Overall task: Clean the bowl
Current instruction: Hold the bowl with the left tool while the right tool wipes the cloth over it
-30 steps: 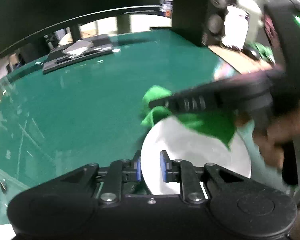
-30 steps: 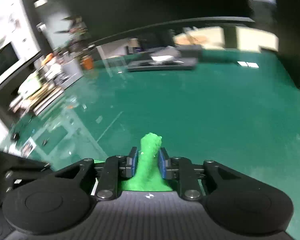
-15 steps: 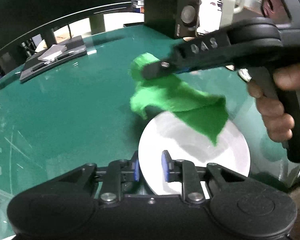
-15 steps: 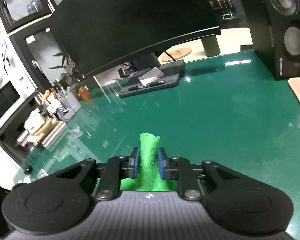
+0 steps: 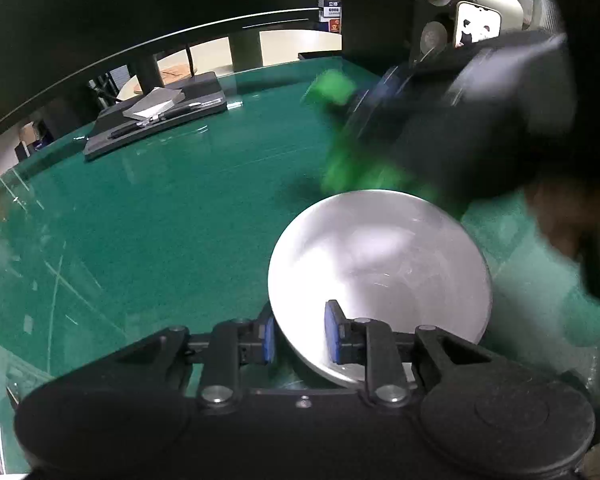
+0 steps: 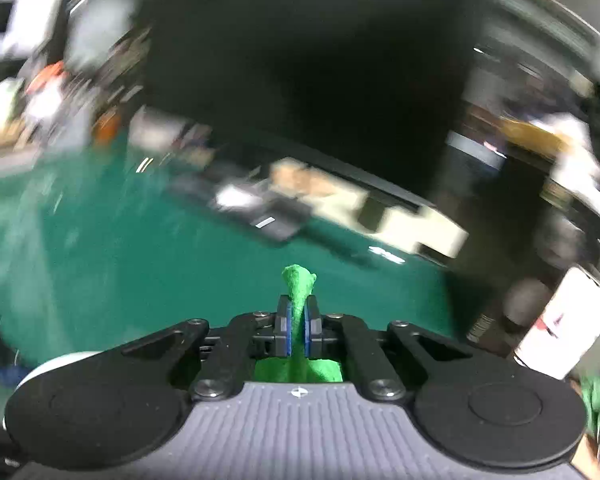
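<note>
My left gripper (image 5: 300,338) pinches the near rim of the bowl (image 5: 380,272), which sits on the green table (image 5: 160,208). My right gripper (image 6: 296,330) is clamped on the green cloth (image 6: 298,280), blurred above the bowl's far edge.

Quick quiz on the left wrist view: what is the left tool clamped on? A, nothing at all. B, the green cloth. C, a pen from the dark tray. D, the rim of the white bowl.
D: the left tool has one blue pad on each side of the near rim of the white bowl; the green cloth is pinched in the right tool.
</note>
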A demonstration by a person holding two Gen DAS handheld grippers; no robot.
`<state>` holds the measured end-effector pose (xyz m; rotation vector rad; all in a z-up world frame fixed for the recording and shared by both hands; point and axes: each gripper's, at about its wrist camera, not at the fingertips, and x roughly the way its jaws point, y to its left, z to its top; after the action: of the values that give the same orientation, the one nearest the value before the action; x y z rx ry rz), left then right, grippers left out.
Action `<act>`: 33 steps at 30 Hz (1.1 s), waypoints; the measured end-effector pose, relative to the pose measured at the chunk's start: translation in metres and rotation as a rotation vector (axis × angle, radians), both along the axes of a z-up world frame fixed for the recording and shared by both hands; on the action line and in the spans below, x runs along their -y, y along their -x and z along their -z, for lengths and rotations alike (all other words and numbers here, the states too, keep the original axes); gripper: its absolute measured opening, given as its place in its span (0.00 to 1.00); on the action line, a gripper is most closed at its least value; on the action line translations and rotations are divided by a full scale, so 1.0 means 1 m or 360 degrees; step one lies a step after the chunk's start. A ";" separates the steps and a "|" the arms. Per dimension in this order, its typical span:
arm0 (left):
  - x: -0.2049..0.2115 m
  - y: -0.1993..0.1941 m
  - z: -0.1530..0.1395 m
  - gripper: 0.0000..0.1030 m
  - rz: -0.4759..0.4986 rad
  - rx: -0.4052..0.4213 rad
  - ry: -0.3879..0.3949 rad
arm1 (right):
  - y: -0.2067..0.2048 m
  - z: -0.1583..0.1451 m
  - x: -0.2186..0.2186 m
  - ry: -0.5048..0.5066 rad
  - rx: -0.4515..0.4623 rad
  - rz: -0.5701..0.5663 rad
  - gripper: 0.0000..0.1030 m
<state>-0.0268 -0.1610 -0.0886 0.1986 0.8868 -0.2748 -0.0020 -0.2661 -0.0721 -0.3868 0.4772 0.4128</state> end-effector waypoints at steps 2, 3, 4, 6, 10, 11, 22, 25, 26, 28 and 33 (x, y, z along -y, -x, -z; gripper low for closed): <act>-0.001 0.001 0.001 0.24 -0.0010 -0.0001 0.0016 | 0.004 0.006 -0.011 -0.0106 -0.0143 -0.0113 0.06; -0.001 0.001 0.001 0.24 -0.0016 -0.0001 0.0023 | 0.005 0.007 -0.013 -0.0170 -0.0218 -0.0173 0.09; -0.001 0.001 0.001 0.24 -0.0016 -0.0002 0.0025 | 0.008 0.006 -0.013 -0.0264 -0.0262 -0.0235 0.10; 0.000 0.001 0.001 0.24 -0.0016 0.0001 0.0028 | 0.004 0.002 -0.009 -0.0507 -0.0471 -0.0338 0.10; -0.003 0.001 0.001 0.27 -0.0037 -0.0002 0.0050 | -0.006 0.010 -0.003 -0.0860 -0.0849 -0.0449 0.02; -0.003 0.000 0.001 0.28 -0.0040 -0.0003 0.0055 | -0.009 0.011 0.002 -0.0891 -0.0849 -0.0403 0.02; -0.004 -0.002 0.002 0.28 -0.0046 -0.0003 0.0056 | -0.026 0.023 0.036 -0.1108 -0.0852 -0.0068 0.06; -0.002 0.000 0.001 0.29 -0.0032 -0.0002 0.0047 | -0.019 0.024 0.021 -0.1099 -0.0932 -0.0229 0.06; -0.003 0.000 0.001 0.29 -0.0035 -0.0003 0.0048 | -0.017 0.025 0.016 -0.1100 -0.0974 -0.0292 0.05; -0.004 0.000 0.001 0.29 -0.0046 -0.0004 0.0052 | -0.019 0.024 0.015 -0.1116 -0.0995 -0.0302 0.02; -0.003 0.001 0.001 0.29 -0.0055 -0.0001 0.0037 | -0.035 0.028 0.051 -0.1260 -0.0945 -0.0023 0.00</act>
<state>-0.0280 -0.1580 -0.0893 0.1615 0.8867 -0.2527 0.0329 -0.3176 -0.0999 0.5183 0.8354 0.6938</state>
